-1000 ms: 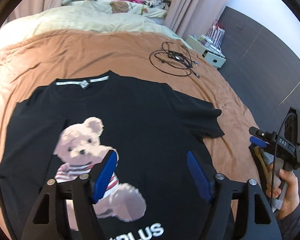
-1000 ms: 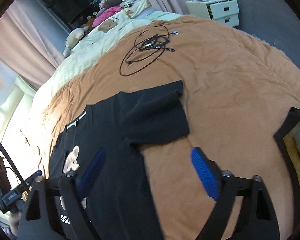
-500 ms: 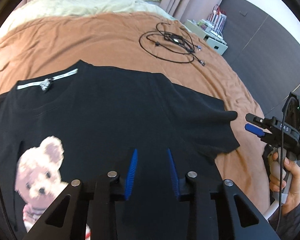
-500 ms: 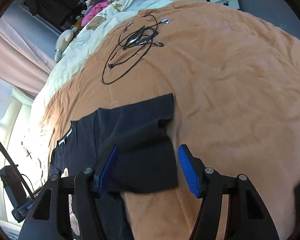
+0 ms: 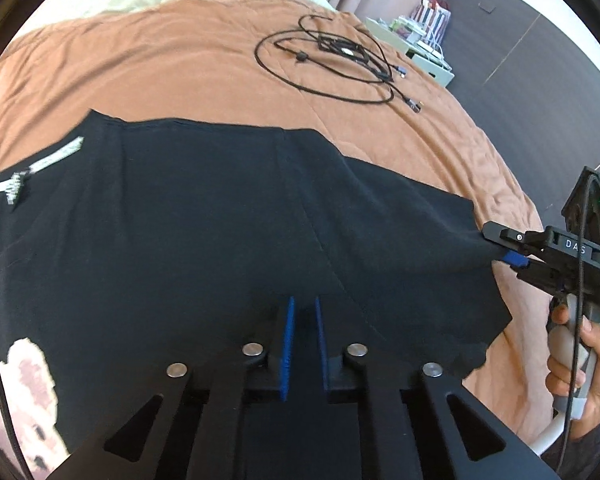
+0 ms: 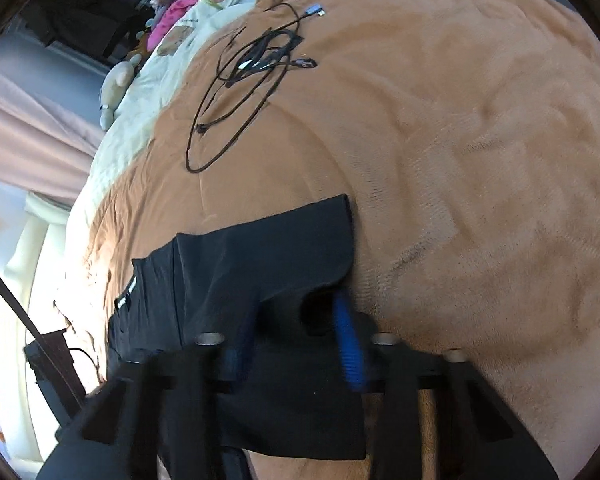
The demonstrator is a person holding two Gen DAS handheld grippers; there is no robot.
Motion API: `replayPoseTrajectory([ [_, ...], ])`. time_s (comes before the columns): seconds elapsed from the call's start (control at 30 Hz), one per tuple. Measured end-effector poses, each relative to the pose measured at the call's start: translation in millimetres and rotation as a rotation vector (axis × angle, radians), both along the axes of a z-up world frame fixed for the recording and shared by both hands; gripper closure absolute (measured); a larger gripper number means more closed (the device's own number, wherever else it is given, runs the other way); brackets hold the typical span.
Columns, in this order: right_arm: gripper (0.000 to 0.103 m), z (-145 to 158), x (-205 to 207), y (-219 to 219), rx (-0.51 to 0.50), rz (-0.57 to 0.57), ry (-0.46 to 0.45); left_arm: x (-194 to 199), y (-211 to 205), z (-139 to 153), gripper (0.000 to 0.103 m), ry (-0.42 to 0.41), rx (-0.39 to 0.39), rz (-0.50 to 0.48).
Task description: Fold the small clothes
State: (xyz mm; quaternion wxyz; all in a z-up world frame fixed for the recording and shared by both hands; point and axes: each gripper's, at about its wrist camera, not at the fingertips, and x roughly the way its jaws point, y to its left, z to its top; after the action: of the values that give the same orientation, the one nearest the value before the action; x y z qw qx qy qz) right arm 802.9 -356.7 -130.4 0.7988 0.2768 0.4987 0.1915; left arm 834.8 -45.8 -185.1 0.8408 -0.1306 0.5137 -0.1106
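From the left wrist, a black T-shirt (image 5: 204,224) lies spread flat on the brown blanket (image 5: 172,64) of the bed, its long axis running from the white-taped collar at the left of the view down past the gripper, the right sleeve reaching out toward the bed's right edge. A pale bear print shows at the lower left corner of the shirt. The left gripper (image 5: 302,320) is down on the cloth near the sleeve seam, its blue jaws closing to a narrow slot with a fold of black fabric between them. At the sleeve's outer hem the right gripper (image 5: 508,250), held by a hand (image 5: 580,360), has the cloth edge between its jaws. A coil of black cables (image 5: 332,60) lies on the blanket well beyond the shirt. From the right wrist, the sleeve of the T-shirt (image 6: 260,256) points up the view, its hem square to the blanket (image 6: 480,160); the right gripper (image 6: 292,332) is closing, blurred, the sleeve's lower edge bunched between its jaws. The cables (image 6: 252,76) lie farther up the bed.
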Motion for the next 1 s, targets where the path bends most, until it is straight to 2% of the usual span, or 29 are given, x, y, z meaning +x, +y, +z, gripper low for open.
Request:
replayPoseTrajectory([
  [0.03, 0.093, 5, -1, -1, 0.004, 0.002, -0.014, 3, -2, -2, 0.093, 0.004, -0.002, -0.003],
  [0.07, 0.099, 14, -2, -1, -0.003, 0.011, -0.042, 5, -4, -5, 0.095, 0.007, -0.004, -0.006],
  [0.13, 0.102, 31, -5, 3, -0.018, 0.035, -0.079, 8, -8, -7, 0.096, 0.006, -0.015, -0.009],
  [0.27, 0.103, 65, -15, 19, -0.044, 0.093, -0.151, 13, -12, -12, 0.096, 0.014, -0.021, -0.006],
  [0.43, 0.103, 99, -32, 45, -0.061, 0.152, -0.198, 13, -8, -12, 0.096, 0.025, -0.057, 0.013],
  [0.53, 0.103, 111, -38, 57, -0.068, 0.178, -0.210, 7, 0, -6, 0.096, 0.037, -0.106, 0.027],
  [0.6, 0.103, 119, -44, 68, -0.076, 0.196, -0.218, -2, 10, 4, 0.096, 0.024, -0.128, 0.040],
  [0.73, 0.103, 131, -52, 89, -0.106, 0.225, -0.229, -28, 36, 28, 0.096, -0.024, -0.125, 0.060],
  [1.0, 0.103, 145, -67, 144, -0.149, 0.279, -0.232, -80, 102, 55, 0.096, -0.032, -0.126, 0.136],
])
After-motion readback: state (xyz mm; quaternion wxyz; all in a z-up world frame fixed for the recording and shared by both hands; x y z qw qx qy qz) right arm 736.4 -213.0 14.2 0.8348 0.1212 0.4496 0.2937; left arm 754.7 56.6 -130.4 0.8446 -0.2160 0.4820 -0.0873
